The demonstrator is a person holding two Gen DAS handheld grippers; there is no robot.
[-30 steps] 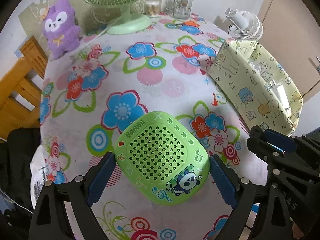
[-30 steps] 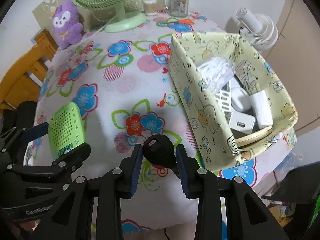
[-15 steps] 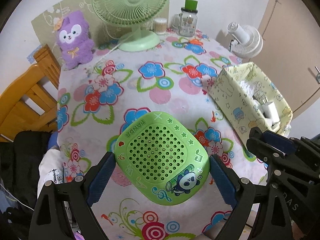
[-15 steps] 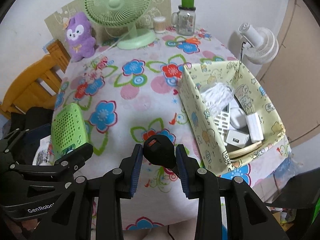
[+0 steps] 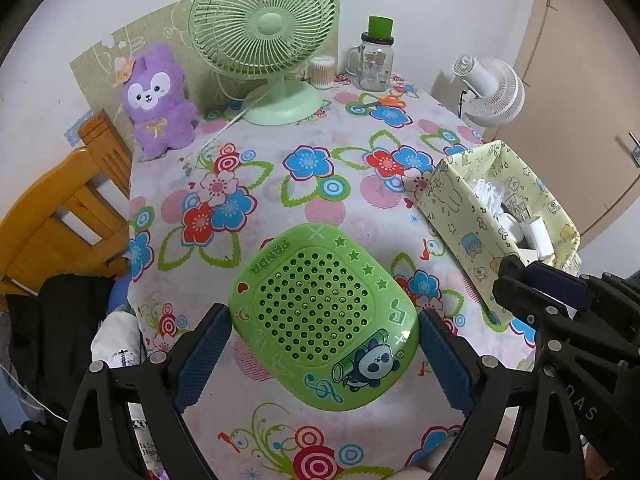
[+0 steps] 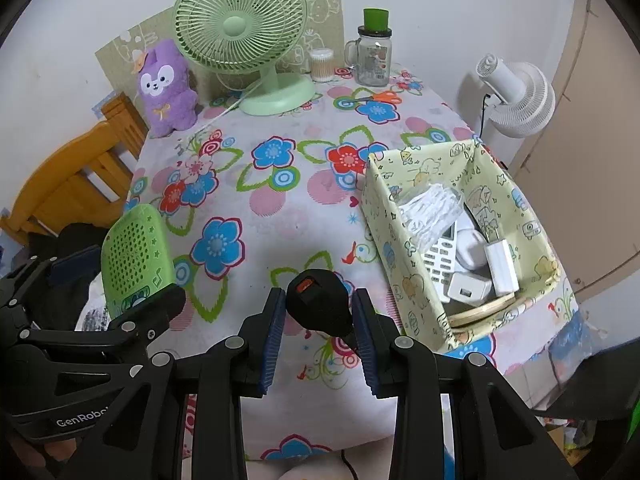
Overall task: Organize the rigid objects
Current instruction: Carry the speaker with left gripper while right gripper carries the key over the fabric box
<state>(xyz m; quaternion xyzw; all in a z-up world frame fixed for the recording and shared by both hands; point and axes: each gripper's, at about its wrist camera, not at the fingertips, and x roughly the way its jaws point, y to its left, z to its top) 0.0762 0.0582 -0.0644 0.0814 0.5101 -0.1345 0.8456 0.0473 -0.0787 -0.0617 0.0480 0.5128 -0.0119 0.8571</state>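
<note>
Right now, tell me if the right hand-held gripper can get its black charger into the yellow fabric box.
Probably yes. The right hand-held gripper holds the black charger just left of the yellow fabric box, whose top is open, with nothing between them.

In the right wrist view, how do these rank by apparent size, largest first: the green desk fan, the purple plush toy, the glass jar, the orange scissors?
1. green desk fan
2. purple plush toy
3. glass jar
4. orange scissors

All four stand at the far end of the table, so nearness to the camera hardly affects this order.
</note>
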